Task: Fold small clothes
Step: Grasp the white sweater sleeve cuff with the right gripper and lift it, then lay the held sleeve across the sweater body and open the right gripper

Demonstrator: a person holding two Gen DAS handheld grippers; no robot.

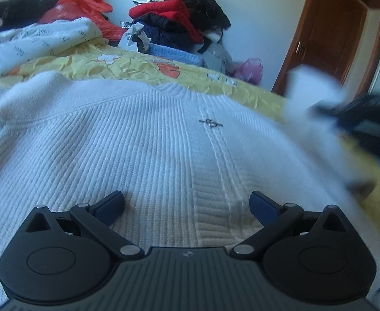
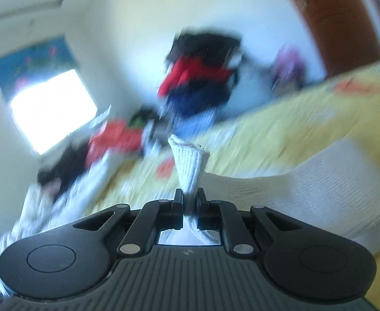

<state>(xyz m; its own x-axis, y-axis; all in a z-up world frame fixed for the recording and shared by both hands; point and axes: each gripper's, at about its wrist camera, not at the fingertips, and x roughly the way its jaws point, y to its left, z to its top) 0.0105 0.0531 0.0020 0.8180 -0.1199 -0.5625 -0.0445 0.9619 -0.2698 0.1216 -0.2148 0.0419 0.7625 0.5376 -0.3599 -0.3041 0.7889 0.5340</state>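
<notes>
Right hand-held gripper (image 2: 189,202) pinching the sweater (image 1: 143,134) sleeve (image 2: 190,160); left hand-held gripper (image 1: 186,204) spread above. Lay that sleeve straight across the chest, no bunching.

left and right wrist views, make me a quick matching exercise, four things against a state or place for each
Things:
1. left tongs
2. right tongs
3. white knit sweater
4. clothes pile

States or places:
A. stacked against the far wall
B. shut on a knit cuff
C. open, nothing between the fingers
D. spread flat on the yellow bedsheet

Pairs: 1-C, 2-B, 3-D, 4-A
</notes>
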